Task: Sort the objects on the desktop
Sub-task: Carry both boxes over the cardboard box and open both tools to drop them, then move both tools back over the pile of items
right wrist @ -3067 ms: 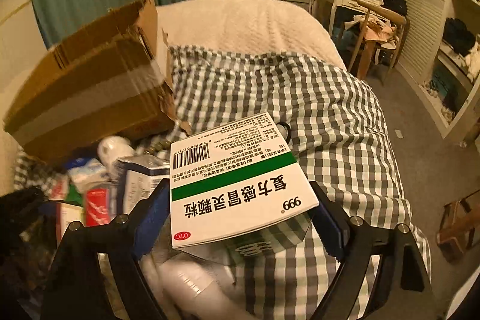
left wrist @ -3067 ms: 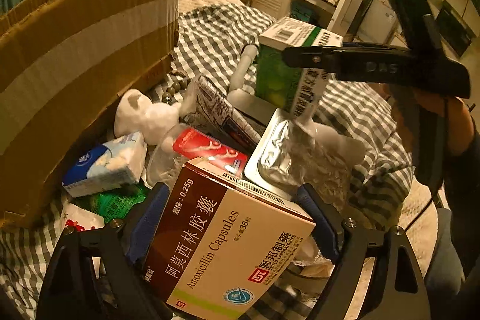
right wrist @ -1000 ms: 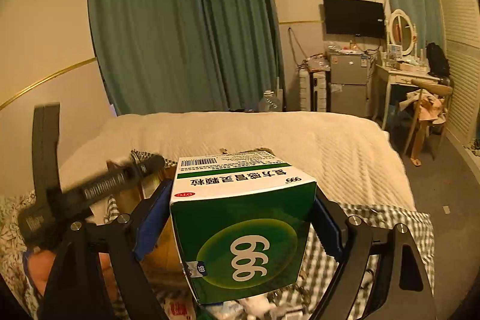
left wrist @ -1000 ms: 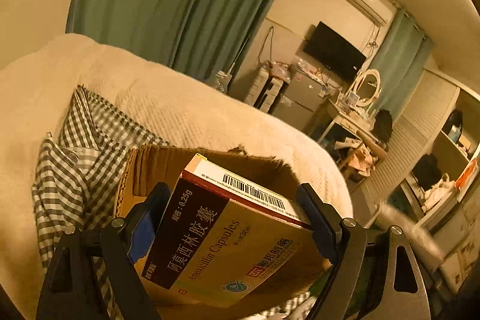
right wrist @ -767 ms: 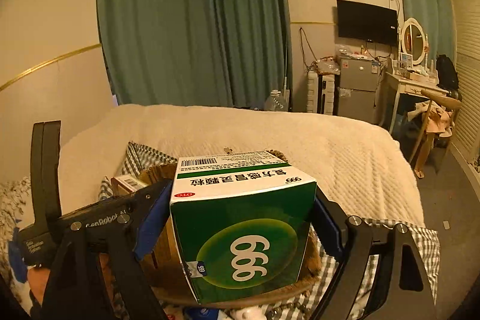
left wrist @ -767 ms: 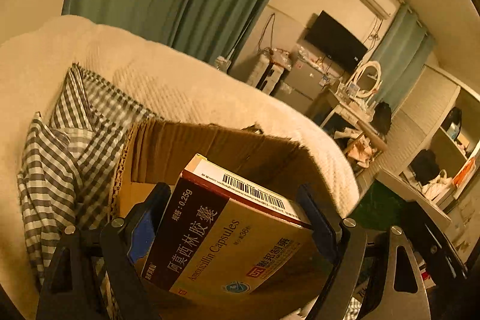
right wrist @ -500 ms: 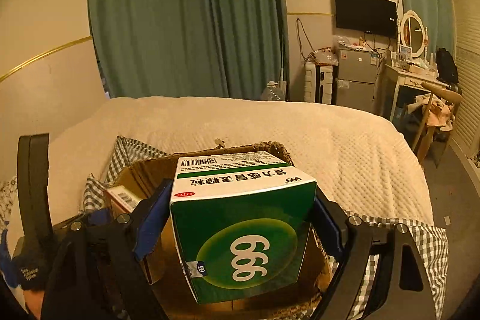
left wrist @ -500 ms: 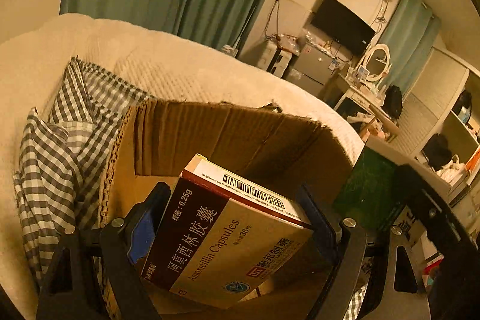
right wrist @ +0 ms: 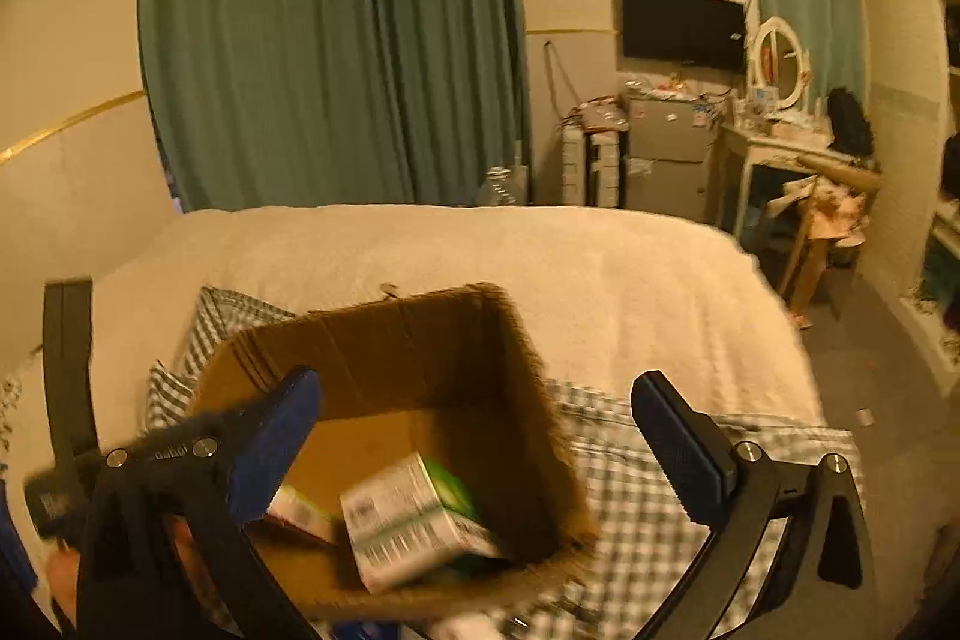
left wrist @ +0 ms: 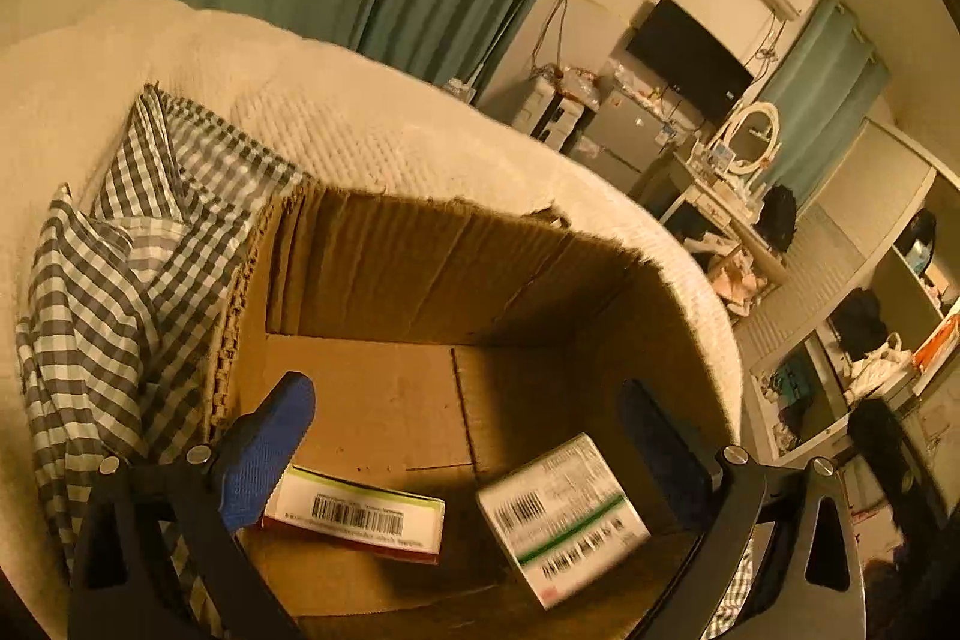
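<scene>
Cream bedspread and checked cloth [left wrist: 120, 292] carry an open brown cardboard box [left wrist: 420, 268] holding the red-edged medicine carton [left wrist: 354, 517] and green-striped white carton [left wrist: 564, 517]; left gripper [left wrist: 462, 430] and right gripper [right wrist: 480, 430] hang spread and empty, so fetching further clutter seems next.

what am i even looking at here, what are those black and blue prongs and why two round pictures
No robot here: a person holds a hand tool with a two-finger claw in each hand, and each tool carries a wide-angle camera looking along its fingers. One round picture comes from the left claw, the other from the right claw. The blue-padded prongs are the fingers. Both claws are open and hold nothing. Below them sits an open cardboard box on a bed with a checked cloth. Inside lie two medicine packets: a red-edged one lying flat and a green and white one, blurred in both views.
</scene>
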